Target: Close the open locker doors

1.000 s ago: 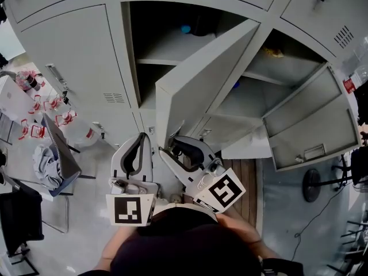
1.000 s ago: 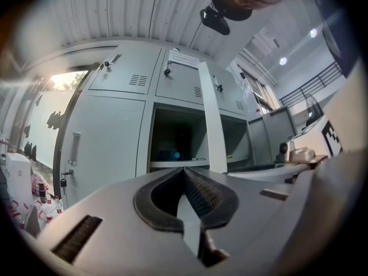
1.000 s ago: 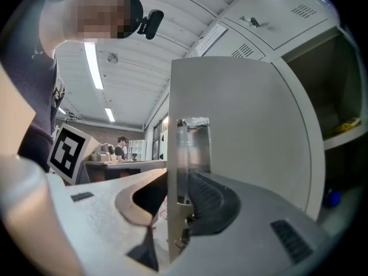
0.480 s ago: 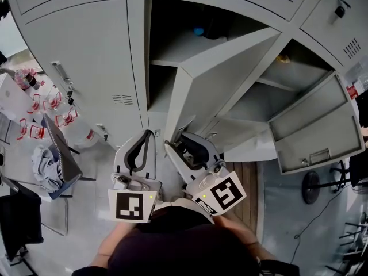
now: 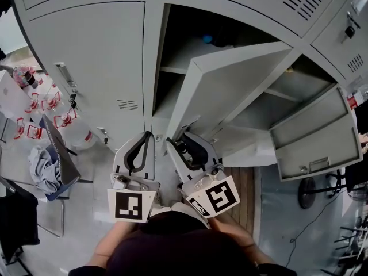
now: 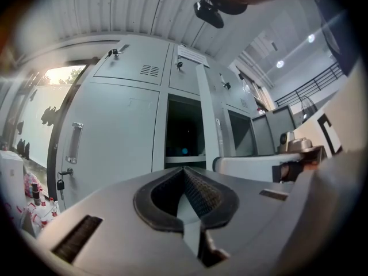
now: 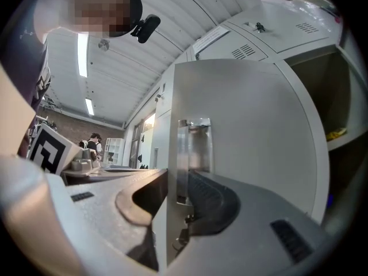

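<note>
Now, the head view looks down on a wall of grey lockers (image 5: 86, 62). 2 doors stand open. The nearer door (image 5: 236, 88) swings out from the middle locker, and its low edge sits at the right tongs (image 5: 172, 144). The second door (image 5: 313, 131) hangs wide open farther right, well apart from both tongs. The left tongs (image 5: 148, 135) sit just beside the right ones and touch no door. A small blue thing (image 5: 207, 39) lies on a shelf in the dark middle locker.

Next, the left gripper view shows the left tongs (image 6: 184, 171) pressed together at the tips, with nothing between them. Past them is the dark locker (image 6: 184, 131), with a closed door (image 6: 115, 137) beside it.

Last, the right gripper view shows the right tongs (image 7: 172, 183) around the edge of the door (image 7: 253, 142). 1 side is behind it and 1 is in front, so they hold it. The shiny handle (image 7: 192, 148) stands just above them.
</note>
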Action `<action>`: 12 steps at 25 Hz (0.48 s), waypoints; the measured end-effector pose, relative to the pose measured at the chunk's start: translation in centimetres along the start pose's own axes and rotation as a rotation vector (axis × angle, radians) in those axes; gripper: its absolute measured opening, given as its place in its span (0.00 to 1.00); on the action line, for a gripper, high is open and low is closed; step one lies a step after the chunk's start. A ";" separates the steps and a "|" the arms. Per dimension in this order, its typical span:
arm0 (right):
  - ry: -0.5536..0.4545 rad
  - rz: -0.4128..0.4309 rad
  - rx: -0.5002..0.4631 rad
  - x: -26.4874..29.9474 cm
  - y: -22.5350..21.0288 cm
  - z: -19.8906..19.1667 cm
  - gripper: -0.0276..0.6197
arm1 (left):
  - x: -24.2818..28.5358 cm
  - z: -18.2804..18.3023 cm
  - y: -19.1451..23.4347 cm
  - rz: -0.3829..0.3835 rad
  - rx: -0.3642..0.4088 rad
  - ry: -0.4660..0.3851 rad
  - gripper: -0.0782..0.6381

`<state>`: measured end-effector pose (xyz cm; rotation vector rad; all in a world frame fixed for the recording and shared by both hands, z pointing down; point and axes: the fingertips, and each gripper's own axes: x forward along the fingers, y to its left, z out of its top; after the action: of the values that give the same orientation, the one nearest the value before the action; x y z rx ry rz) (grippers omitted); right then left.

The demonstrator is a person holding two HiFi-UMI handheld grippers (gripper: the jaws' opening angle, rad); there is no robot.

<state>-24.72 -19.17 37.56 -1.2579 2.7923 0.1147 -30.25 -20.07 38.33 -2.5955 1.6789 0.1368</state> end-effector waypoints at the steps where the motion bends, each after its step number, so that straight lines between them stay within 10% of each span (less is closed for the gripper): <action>1: -0.002 -0.007 -0.002 0.2 0.0 0.0 0.22 | 0.0 0.0 0.1 -0.001 0.004 0.000 0.11; 12: -0.007 -0.041 -0.021 2.6 -0.8 -0.2 0.22 | 0.5 -0.4 1.3 0.001 -0.003 0.000 0.11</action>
<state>-25.91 -21.65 37.46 -1.3160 2.7648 0.1453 -31.15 -21.13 38.72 -2.5969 1.6814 0.1394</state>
